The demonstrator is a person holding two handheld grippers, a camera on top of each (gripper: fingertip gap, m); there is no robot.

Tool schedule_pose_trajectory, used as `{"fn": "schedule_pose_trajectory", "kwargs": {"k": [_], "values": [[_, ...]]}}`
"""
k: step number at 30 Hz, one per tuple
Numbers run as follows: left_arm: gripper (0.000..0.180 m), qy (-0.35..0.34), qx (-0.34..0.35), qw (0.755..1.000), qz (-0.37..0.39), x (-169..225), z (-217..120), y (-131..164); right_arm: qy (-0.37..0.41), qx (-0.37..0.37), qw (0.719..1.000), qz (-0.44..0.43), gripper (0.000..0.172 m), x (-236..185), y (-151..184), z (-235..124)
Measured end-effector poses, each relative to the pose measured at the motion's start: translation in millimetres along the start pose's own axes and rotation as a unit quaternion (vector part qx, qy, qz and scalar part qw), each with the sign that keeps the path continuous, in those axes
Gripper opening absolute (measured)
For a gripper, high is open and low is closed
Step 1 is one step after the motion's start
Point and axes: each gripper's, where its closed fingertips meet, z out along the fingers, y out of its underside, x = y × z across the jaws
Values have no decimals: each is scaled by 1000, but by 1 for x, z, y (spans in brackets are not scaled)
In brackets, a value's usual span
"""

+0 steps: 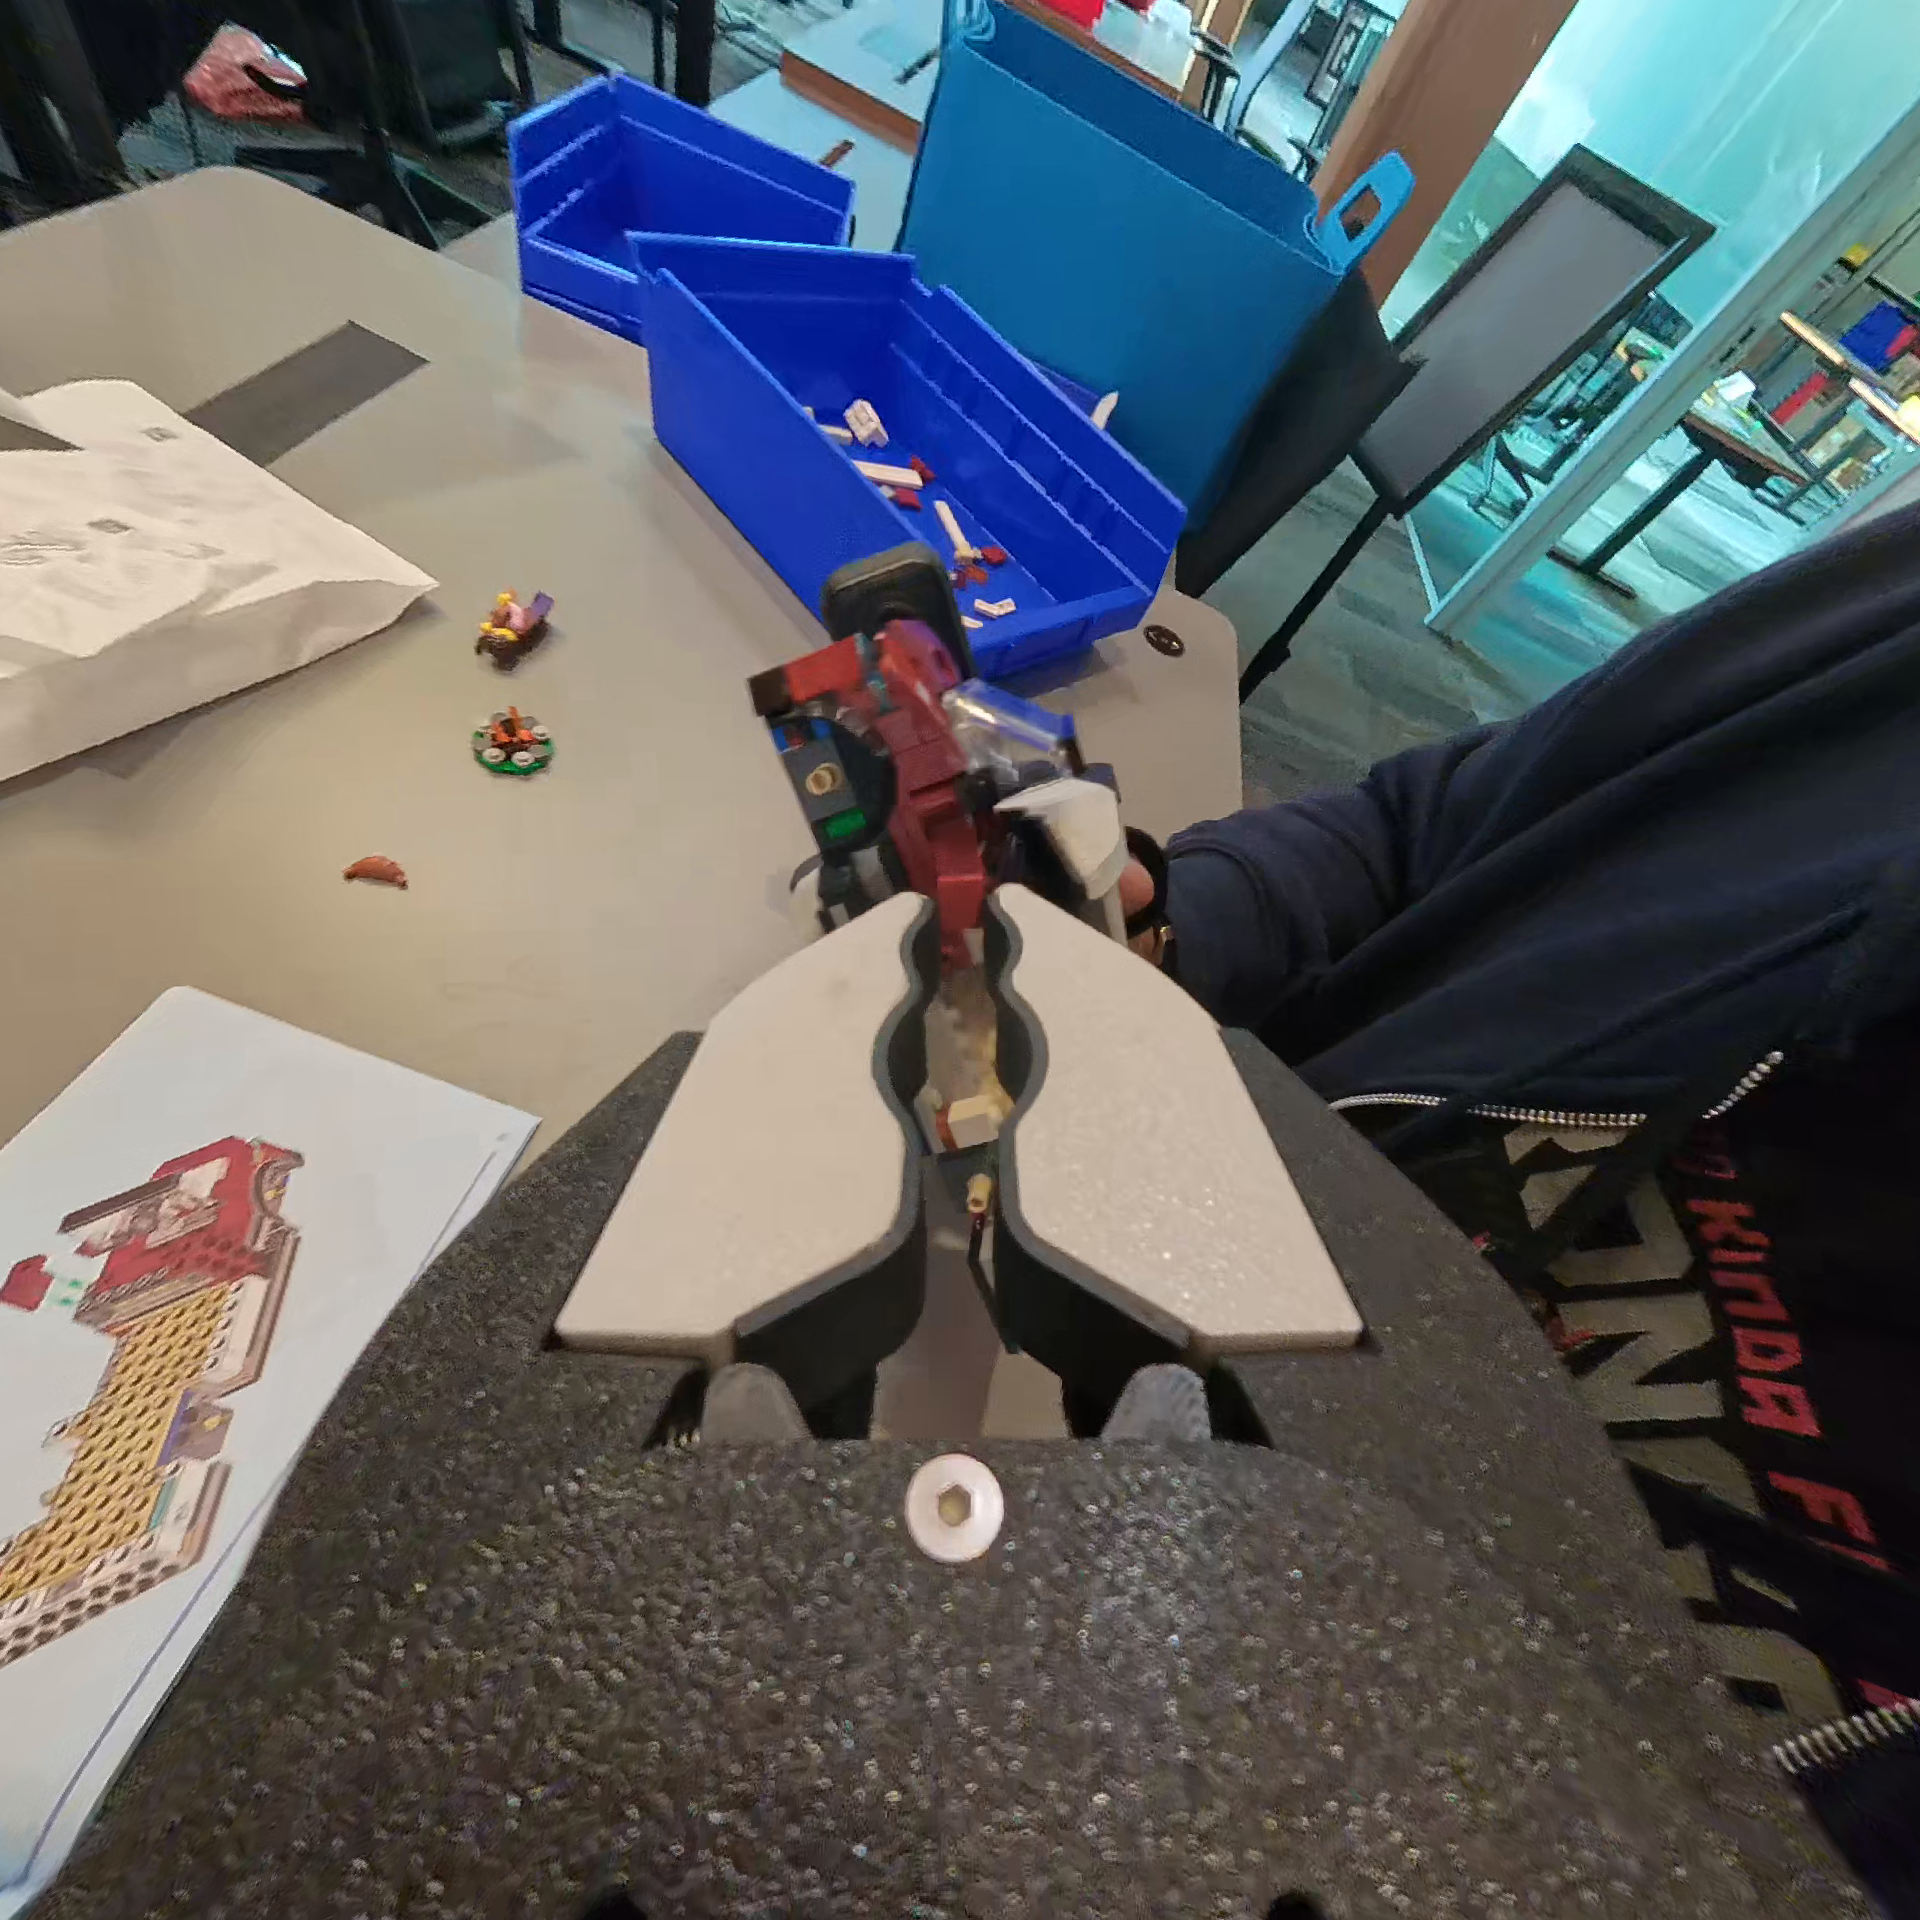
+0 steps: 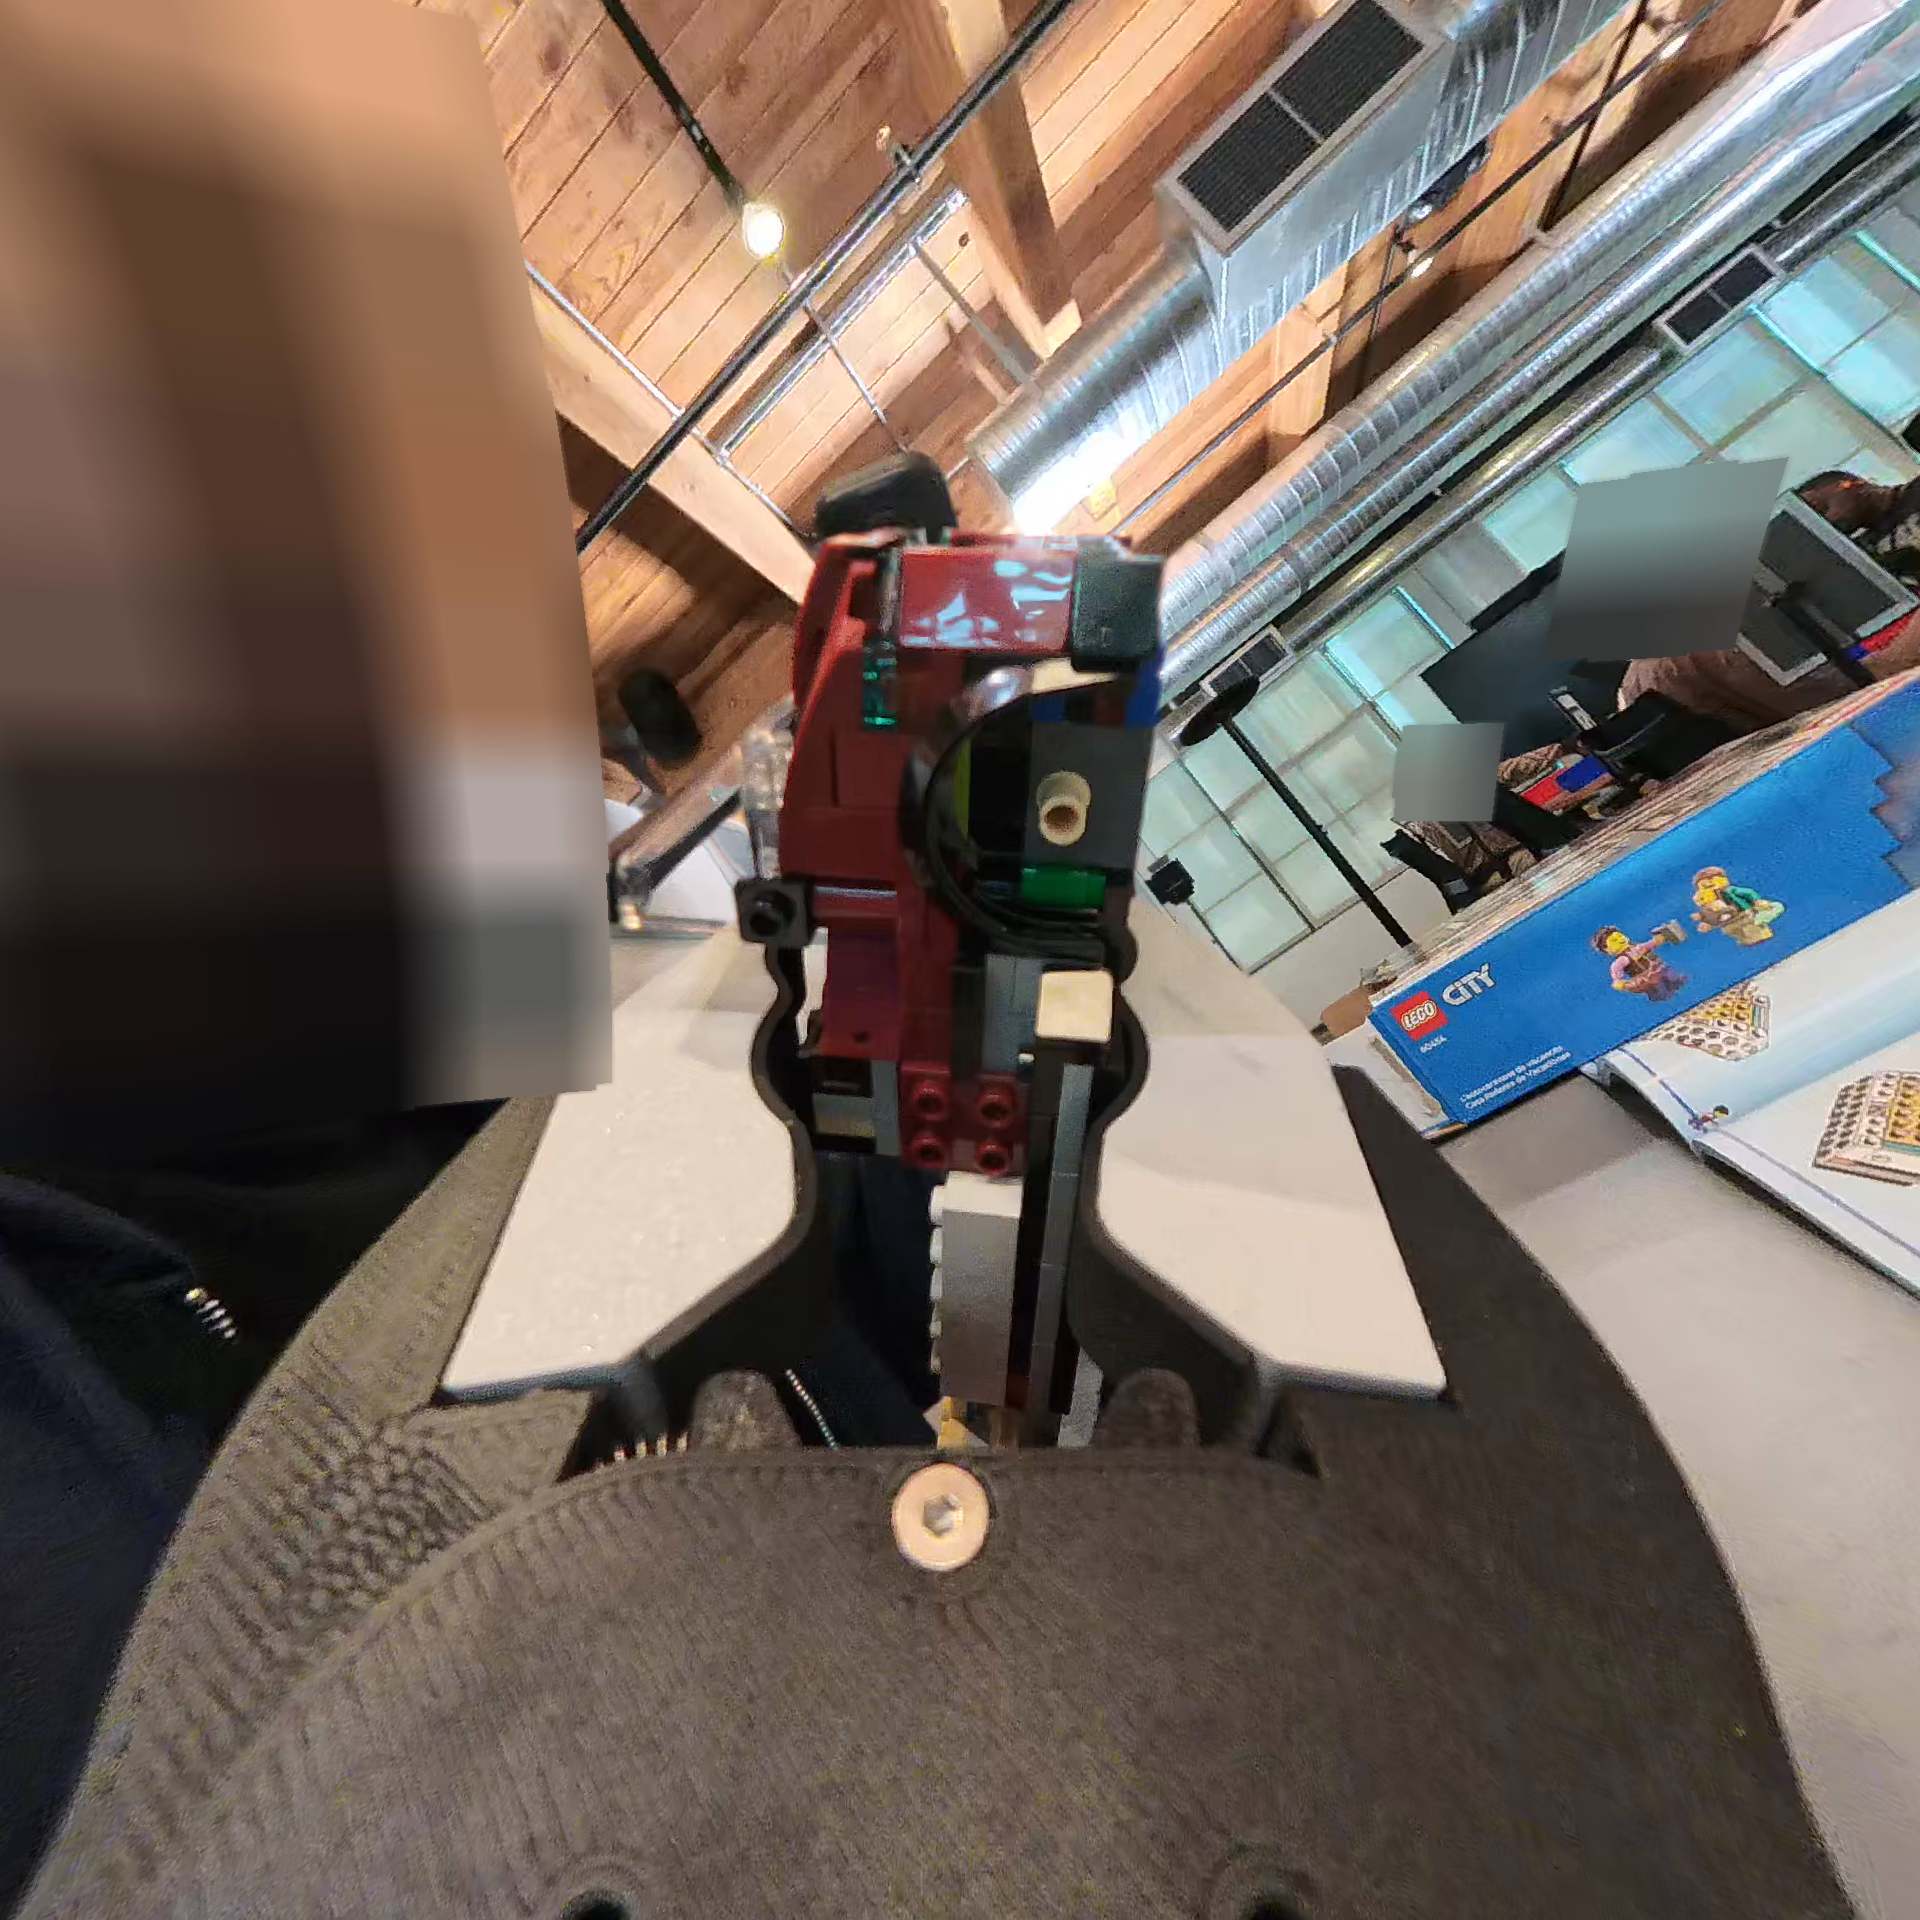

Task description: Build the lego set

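Observation:
A dark red, black and blue brick model (image 1: 914, 769) is held in the air above the grey table (image 1: 582, 935) by both grippers. My left gripper (image 1: 961, 920) is nearly closed, and its pads pinch a thin dark red edge of the model. Tan bricks of the model sit deeper between its fingers. My right gripper (image 2: 951, 935) is set wide, and its two fingers press on the sides of the same model (image 2: 883, 810). One white finger of the right gripper (image 1: 1081, 842) shows behind the model in the left wrist view.
A blue bin (image 1: 1091, 540) with loose pieces, a second bin (image 1: 665, 177) and a tall blue box (image 1: 1101, 239) stand at the back. A white paper bag (image 1: 156, 561), a printed picture sheet (image 1: 208, 1299), two small builds (image 1: 512, 623) (image 1: 511, 740), a brown piece (image 1: 376, 871) and a blue set box (image 2: 1662, 935) lie on the table. A person's dark sleeve (image 1: 1558, 883) is at the right. Both grippers' tips are close together, under 4 cm apart.

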Motion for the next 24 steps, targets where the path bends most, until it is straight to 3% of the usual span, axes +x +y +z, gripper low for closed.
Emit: {"fn": "schedule_pose_trajectory", "kwargs": {"k": [7,12,24], "values": [[8,43,-6,998,-44,18,21,-4,16,-62,997,-37,55,-11,10,-6],[8,86,10,993,-77,26,22,-1,25,-84,995,-50,54,-14,13,-8],[8,108,33,988,-100,24,21,6,44,-104,991,-71,54,-11,18,-7]]}}
